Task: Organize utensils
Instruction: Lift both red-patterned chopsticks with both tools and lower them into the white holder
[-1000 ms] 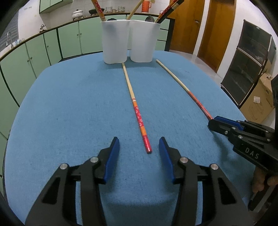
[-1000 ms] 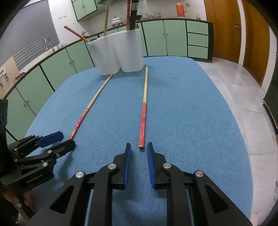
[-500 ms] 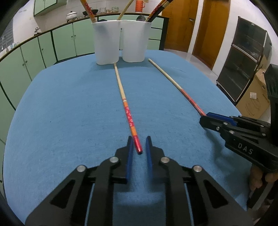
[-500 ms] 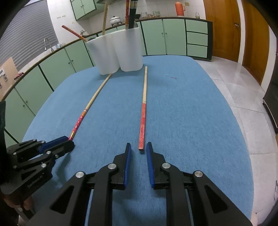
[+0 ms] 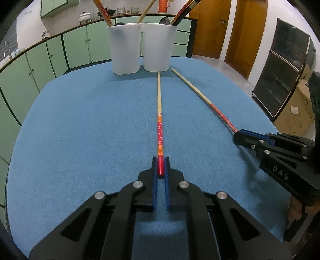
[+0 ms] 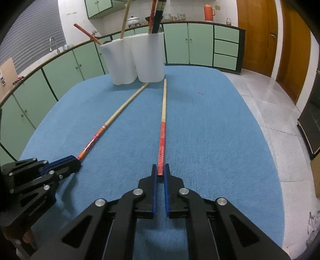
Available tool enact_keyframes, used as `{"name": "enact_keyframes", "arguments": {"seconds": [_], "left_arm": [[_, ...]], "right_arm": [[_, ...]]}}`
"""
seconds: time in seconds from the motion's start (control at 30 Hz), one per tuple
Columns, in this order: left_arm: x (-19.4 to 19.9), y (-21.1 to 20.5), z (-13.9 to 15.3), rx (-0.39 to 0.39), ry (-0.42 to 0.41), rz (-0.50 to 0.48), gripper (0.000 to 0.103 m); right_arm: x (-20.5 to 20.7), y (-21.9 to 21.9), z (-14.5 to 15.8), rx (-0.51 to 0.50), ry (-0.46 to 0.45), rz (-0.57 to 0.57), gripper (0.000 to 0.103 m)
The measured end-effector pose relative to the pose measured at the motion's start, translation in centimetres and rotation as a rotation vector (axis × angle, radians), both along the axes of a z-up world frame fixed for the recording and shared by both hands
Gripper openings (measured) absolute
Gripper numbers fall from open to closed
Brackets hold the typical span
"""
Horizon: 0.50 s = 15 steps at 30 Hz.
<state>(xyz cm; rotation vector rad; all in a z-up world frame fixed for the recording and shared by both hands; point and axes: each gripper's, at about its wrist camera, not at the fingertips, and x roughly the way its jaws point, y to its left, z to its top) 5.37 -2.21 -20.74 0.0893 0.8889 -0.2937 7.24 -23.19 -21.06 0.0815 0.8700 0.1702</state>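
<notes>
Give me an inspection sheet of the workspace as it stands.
Surface: blue cloth-covered table, bare apart from the items below.
Job's things: two white plastic holders side by side at the far edge, chopsticks standing in them; flowered red-handled chopstick and plain red-handled chopstick lying flat, tips toward the holders.
Clutter: nothing seen.
Grippers: left gripper shut on the flowered chopstick's red end; right gripper shut on the plain one's red end.
Cables: nothing seen.
Surroundings: green cabinets, wooden doors, cardboard box.

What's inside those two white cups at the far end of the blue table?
Chopsticks stick out of both white cups: red-patterned and plain ones in one, dark ones in the other. The opaque walls hide their lower ends and anything else inside.
</notes>
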Motion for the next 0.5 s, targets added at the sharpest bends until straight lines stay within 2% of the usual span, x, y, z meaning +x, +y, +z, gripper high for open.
{"name": "enact_keyframes", "arguments": {"seconds": [0.17,0.5], "left_arm": [[-0.3,0.0,2.4,0.011,-0.044,-0.011,0.005],[-1.0,0.6,8.6,-0.034,-0.172,-0.005,0.005]], "right_arm": [[-0.6,-0.7,2.5,-0.005,-0.042,0.011,0.006],[-1.6,-2.3,8.9,0.034,-0.184,-0.004,0.006]]}}
